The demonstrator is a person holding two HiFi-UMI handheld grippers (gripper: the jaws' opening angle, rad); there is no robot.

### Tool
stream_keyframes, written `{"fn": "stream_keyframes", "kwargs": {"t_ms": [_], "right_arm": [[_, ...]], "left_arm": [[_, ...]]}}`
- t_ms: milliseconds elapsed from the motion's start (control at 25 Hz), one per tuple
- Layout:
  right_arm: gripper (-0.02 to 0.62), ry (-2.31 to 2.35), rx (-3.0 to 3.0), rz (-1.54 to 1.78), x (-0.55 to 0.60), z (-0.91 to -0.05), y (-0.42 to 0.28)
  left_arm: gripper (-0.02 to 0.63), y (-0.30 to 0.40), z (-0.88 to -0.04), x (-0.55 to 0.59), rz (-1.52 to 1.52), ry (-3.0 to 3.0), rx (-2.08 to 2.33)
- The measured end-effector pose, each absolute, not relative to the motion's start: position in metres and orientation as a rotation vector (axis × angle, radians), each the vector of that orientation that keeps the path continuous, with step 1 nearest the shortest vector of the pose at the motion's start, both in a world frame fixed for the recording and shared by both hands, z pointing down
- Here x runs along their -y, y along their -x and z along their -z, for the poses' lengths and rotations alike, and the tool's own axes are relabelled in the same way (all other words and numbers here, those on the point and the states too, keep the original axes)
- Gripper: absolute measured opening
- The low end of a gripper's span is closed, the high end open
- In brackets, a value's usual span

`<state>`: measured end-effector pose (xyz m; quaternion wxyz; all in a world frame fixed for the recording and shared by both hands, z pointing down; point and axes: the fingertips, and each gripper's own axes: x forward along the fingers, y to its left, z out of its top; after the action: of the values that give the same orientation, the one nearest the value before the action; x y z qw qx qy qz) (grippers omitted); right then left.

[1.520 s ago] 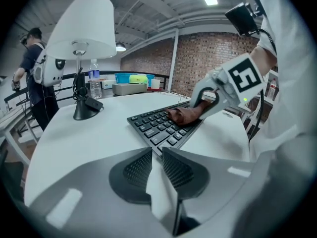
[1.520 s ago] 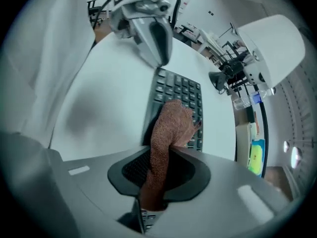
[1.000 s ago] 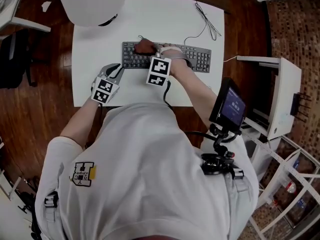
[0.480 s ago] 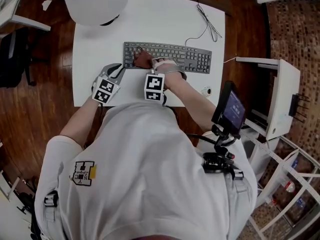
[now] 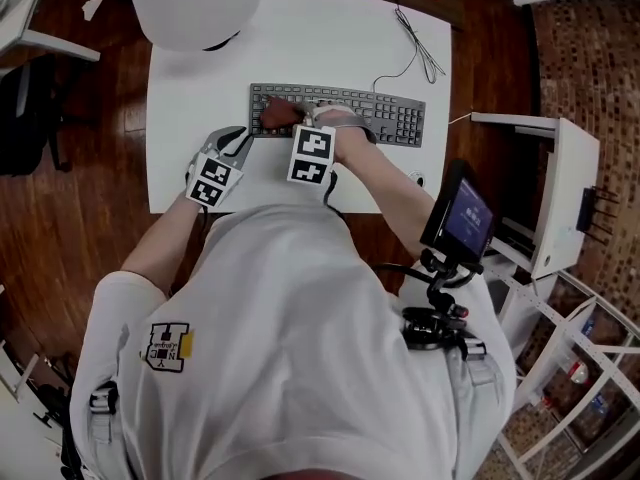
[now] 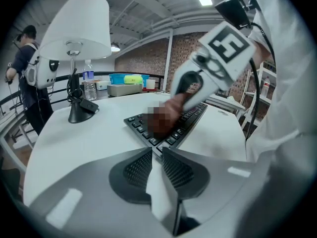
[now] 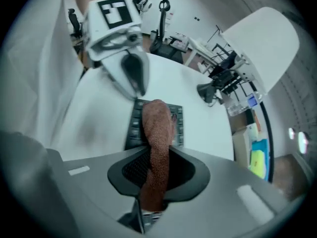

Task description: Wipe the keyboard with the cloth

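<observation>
The white table (image 5: 200, 68) has the keyboard (image 5: 390, 118) lying across its middle. Your right forearm reaches forward, with the right gripper (image 5: 300, 120) tipped steeply down over the keyboard's left end. Its jaws pinch the brown cloth (image 7: 157, 133), whose end lies on the keys. Your left gripper (image 5: 232, 146) is angled down just beside the keyboard's left corner, its jaws a sliver apart with nothing between them.

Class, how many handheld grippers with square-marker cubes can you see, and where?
2. The left gripper hangs empty over the white table, near the dark grey keyboard's left end; the right gripper is over the keyboard's left half, clamped on the brown terry cloth.
</observation>
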<state>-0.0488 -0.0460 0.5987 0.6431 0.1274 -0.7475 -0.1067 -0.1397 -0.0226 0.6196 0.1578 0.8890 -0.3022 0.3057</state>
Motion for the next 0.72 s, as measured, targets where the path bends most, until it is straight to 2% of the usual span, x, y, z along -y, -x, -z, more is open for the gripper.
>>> {"fn": "stream_keyframes", "kwargs": {"t_ms": [120, 240, 560, 720], "right_arm": [[0.08, -0.404, 1.643, 0.326, 0.11, -0.586, 0.05], [0.081, -0.356, 1.582, 0.329, 0.118, -0.602, 0.054], [0.08, -0.14, 1.569, 0.44, 0.008, -0.62, 0.074], [0.081, -0.037, 1.595, 0.366, -0.041, -0.631, 0.075]], "left_arm": [[0.04, 0.137, -0.612, 0.02, -0.866, -2.539, 0.87], [0.041, 0.137, -0.614, 0.021, -0.86, -2.536, 0.867], [0.048, 0.143, -0.617, 0.021, -0.848, -2.542, 0.851], [0.048, 0.142, -0.619, 0.021, -0.849, -2.544, 0.842]]}}
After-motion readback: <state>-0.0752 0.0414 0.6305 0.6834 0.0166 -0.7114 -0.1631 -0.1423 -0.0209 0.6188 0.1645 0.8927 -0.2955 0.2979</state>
